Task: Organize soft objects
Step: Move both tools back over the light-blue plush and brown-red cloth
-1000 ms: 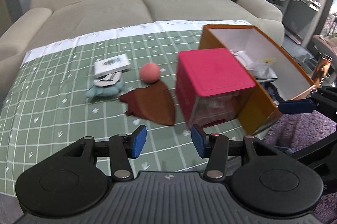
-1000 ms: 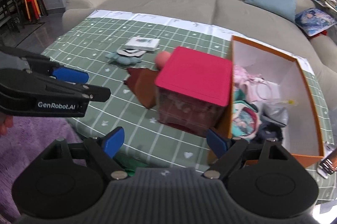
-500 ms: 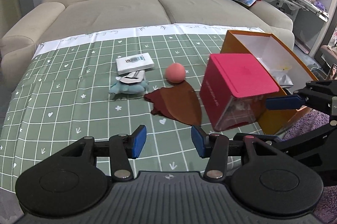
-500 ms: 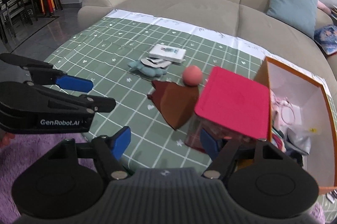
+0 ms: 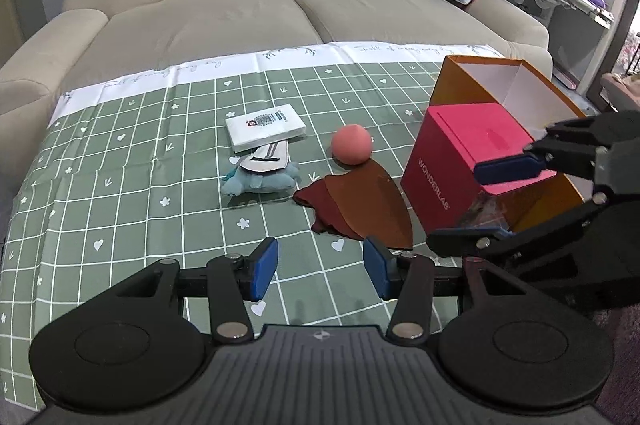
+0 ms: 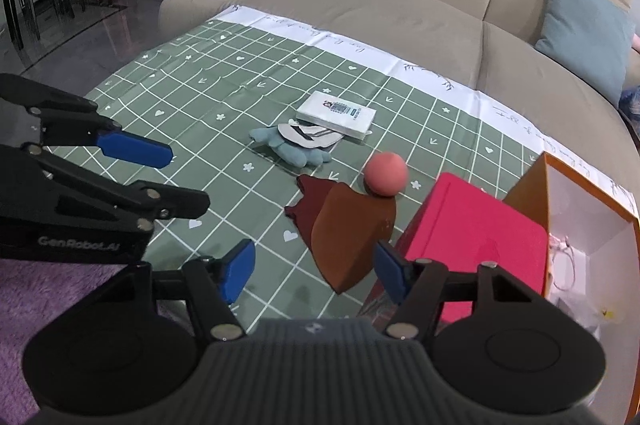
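On the green checked cloth (image 5: 120, 185) lie a blue-grey plush toy (image 5: 260, 179), a pink ball (image 5: 352, 146) and a dark red cloth (image 5: 356, 205) under a brown curved sheet. A white packet (image 5: 264, 127) rests by the plush. The same things show in the right wrist view: plush (image 6: 292, 149), ball (image 6: 386, 173), red cloth (image 6: 308, 209). My left gripper (image 5: 320, 273) is open and empty, hovering near the table's front edge. My right gripper (image 6: 312, 271) is open and empty, beside the pink box (image 6: 476, 237).
An orange open box (image 5: 520, 97) with several items stands at the right, the pink box (image 5: 468, 161) leaning against it. A beige sofa (image 5: 240, 9) with cushions lies behind the table. Purple rug (image 6: 60, 289) below the front edge.
Both grippers have pulled back and turned left, so the plush, ball and cloth now sit nearer the middle of each view. Nothing on the table has moved. Both stay open.
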### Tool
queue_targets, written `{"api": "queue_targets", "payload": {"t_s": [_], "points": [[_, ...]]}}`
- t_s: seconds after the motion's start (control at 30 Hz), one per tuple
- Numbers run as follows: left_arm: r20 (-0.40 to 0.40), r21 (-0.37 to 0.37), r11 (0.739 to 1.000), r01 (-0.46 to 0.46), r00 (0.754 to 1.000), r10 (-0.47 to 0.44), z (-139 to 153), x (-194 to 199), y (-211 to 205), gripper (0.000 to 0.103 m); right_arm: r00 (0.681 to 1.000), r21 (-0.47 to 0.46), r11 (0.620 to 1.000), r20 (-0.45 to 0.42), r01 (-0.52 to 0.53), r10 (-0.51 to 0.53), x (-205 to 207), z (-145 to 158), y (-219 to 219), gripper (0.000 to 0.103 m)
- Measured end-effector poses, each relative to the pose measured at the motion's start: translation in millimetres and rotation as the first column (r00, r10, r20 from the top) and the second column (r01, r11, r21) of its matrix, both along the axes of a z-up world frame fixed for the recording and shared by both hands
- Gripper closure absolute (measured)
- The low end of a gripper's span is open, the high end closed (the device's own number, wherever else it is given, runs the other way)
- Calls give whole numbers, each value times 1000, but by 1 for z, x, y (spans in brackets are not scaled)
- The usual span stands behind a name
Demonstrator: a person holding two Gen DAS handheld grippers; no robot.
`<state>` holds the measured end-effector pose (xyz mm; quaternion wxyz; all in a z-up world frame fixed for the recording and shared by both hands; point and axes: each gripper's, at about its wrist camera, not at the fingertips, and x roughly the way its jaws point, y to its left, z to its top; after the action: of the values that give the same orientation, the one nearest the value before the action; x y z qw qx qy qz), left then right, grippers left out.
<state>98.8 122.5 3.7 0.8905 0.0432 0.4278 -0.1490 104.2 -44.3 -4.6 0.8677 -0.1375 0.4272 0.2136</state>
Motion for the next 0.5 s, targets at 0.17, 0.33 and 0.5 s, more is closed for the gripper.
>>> {"api": "queue_targets", "payload": {"t_s": [0.17,0.33,0.5], "points": [[-17,-3,1000,30,999,-30,-8,14,10,34,998,-7,999,-45,-38,38,24,-8,6,40],[-45,7,999,48,998,-48,-18,35,20,27,990,5,997,-112,-81,81,52,-14,10,40],[-54,20,998,64,997,-63,-25,65,25,26,978,-3,993,-174,-116,114,84,-19,16,40]]}}
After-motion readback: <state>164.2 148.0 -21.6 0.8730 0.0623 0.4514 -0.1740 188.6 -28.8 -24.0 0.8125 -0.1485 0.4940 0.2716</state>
